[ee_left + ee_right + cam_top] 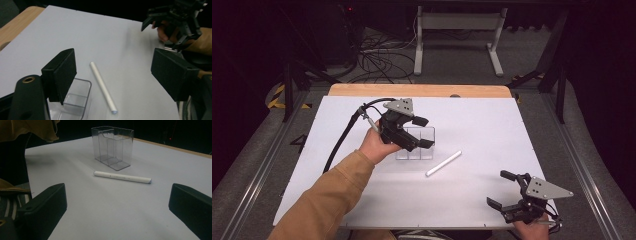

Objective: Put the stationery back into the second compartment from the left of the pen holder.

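A clear plastic organizer (pixel 414 143), divided into compartments, is seen standing upright near the middle of a white table (pixel 492 125), with the left gripper (pixel 424 132) held just above it in the high view. The jaws of that gripper are spread wide and nothing is pinched between them; in the left gripper view one jaw hangs over the near corner of the organizer (pixel 77 97) without pressing on it. A white pen (pixel 443 163) is shown lying flat on the table just beside the organizer, on the side toward the person, and apart from both grippers. In the left gripper view the pen (pixel 103 86) is framed between the two black jaws but lies below them on the surface, untouched. The right gripper (pixel 502 189) is held low at the near right corner of the table, well apart from the pen and the organizer, its jaws likewise spread with nothing between them. From the right gripper view the pen (pixel 122 177) is seen lying crosswise in front of the organizer (pixel 112 146), the two close together but not touching. The left hand (pixel 374 146) is wrapped around the left gripper's body, and a tan sleeve (pixel 327 200) runs back from it to the bottom edge of the high view.
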Tool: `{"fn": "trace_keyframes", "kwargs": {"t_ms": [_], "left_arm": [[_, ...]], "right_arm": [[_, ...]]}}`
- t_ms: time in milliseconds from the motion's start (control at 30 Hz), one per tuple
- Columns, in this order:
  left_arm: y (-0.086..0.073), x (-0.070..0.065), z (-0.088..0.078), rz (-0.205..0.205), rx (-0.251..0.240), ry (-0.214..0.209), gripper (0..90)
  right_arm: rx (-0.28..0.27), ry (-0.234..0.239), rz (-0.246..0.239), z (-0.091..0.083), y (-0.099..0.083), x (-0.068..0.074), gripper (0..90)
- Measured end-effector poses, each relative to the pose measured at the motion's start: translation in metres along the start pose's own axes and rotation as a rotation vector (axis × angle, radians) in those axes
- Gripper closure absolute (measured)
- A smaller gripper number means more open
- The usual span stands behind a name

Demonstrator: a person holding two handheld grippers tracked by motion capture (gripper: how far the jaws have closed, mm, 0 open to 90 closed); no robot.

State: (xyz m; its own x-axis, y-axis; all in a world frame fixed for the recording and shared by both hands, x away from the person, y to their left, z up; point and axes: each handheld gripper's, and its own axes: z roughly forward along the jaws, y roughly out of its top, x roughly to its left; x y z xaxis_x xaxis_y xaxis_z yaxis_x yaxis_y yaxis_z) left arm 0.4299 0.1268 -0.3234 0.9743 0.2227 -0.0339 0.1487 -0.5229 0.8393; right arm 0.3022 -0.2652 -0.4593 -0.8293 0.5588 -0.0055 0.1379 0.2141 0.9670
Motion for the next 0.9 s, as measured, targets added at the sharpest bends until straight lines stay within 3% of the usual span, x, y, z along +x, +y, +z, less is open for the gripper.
{"fn": "trace_keyframes", "kwargs": {"t_ms": [200,367,600,733,900], "left_arm": [[0.004,-0.006,0.007,-0.042,-0.018,0.034,13.5],[0.007,-0.011,0.016,-0.088,-0.014,0.033,9.9],[0.012,-0.017,0.026,-0.101,-0.007,0.046,9.9],[0.015,-0.022,0.032,-0.095,0.02,0.102,8.6],[0.019,-0.026,0.039,-0.098,0.035,0.118,7.7]], "right_arm": [[-0.002,0.005,0.003,0.0,0.0,0.0,2.3],[-0.004,0.008,0.001,0.0,0.0,0.0,2.2],[-0.004,0.007,0.001,-0.001,0.0,-0.001,2.2],[-0.006,0.009,0.001,-0.001,0.0,-0.001,2.2],[-0.008,0.014,0.001,-0.001,0.0,0.0,2.1]]}}
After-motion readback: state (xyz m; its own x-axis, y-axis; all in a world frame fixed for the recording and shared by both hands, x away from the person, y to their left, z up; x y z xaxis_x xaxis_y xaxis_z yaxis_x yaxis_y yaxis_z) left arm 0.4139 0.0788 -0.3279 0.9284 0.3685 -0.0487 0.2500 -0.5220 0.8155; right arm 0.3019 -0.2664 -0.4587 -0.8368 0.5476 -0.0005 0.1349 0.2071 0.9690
